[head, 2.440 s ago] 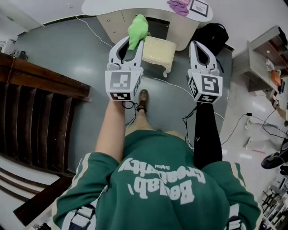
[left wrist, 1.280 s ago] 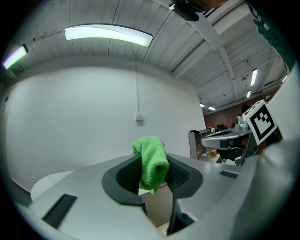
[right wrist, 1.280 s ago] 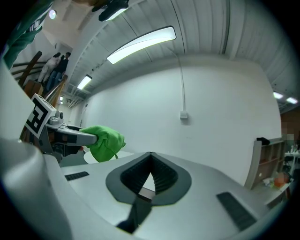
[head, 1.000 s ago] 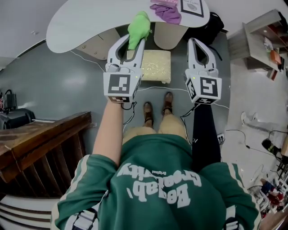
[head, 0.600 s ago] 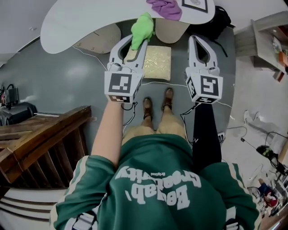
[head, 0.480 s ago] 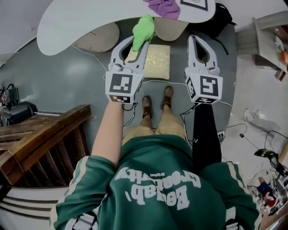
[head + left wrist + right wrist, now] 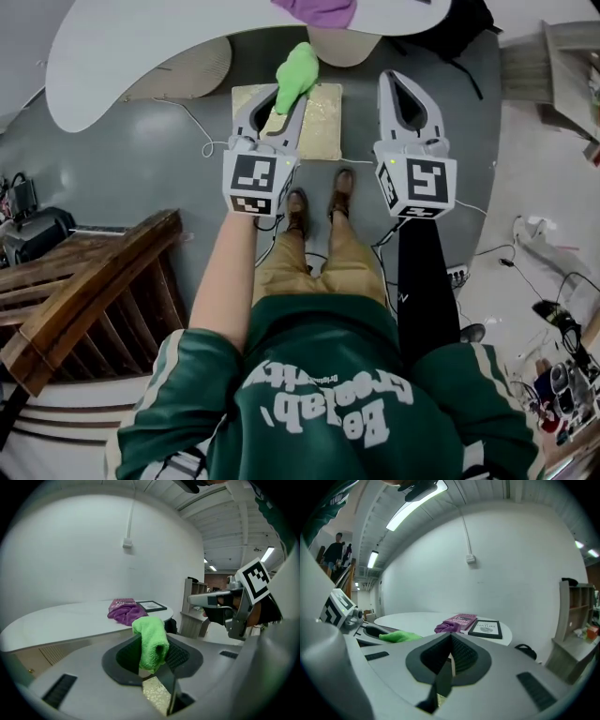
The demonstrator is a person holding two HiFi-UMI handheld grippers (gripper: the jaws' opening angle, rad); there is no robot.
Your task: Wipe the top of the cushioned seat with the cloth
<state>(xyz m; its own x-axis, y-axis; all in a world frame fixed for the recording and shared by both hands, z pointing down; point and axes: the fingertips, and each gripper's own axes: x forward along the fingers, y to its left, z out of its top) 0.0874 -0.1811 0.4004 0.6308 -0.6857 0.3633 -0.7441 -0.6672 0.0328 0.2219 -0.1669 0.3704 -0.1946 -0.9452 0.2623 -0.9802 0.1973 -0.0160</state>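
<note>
The cushioned seat is a small square stool with a pale gold patterned top, standing on the grey floor in front of the person's feet. My left gripper hangs over its left half, shut on a bright green cloth that sticks out past the tips. In the left gripper view the cloth droops between the jaws, and a patch of the seat shows below them. My right gripper is held beside the seat's right edge, jaws together with nothing in them.
A white oval table stands just beyond the seat, with a purple cloth, a book and a framed card on it. A wooden stair rail lies at the left. Cables, a black bag and shelves are at the right.
The person has stepped up to the seat, which now lies nearer and under the left gripper. Both grippers kept their pose, the green cloth still held.
</note>
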